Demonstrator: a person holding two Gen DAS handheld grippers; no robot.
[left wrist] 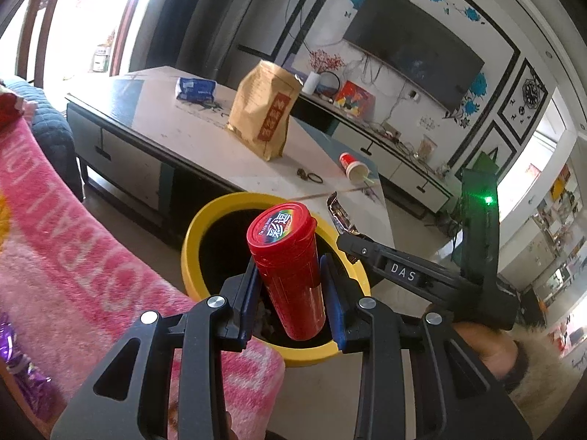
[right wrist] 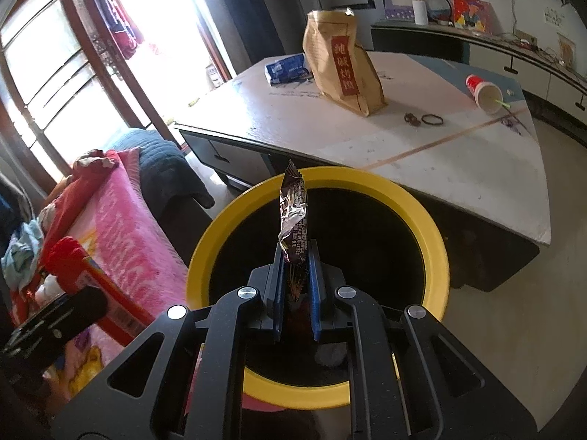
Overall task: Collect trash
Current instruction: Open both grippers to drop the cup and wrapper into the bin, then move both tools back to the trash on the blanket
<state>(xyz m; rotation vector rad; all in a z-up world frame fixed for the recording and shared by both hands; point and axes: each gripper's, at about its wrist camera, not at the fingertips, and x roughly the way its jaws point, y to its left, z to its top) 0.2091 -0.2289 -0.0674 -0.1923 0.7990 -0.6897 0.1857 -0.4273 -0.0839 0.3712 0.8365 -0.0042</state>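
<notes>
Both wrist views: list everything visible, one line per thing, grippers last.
trash bin: 1, yellow rim, dark inside, on the floor between sofa and coffee table.
red canister: 1, red with a rainbow lid, held over the bin.
snack wrapper: 1, dark brown and silver, held upright over the bin.
coffee table: 1, white top, behind the bin.
paper bag: 1, tan with a red label, standing on the table.
paper cup: 1, red and white, lying on its side on the table.
blue packet: 1, far end of the table.
hair tie: 1, black, near the bag.
pink blanket: 1, on the sofa.
television: 1, black, wall-mounted.
left gripper: shut on the canister.
right gripper: shut on the wrapper.
</notes>
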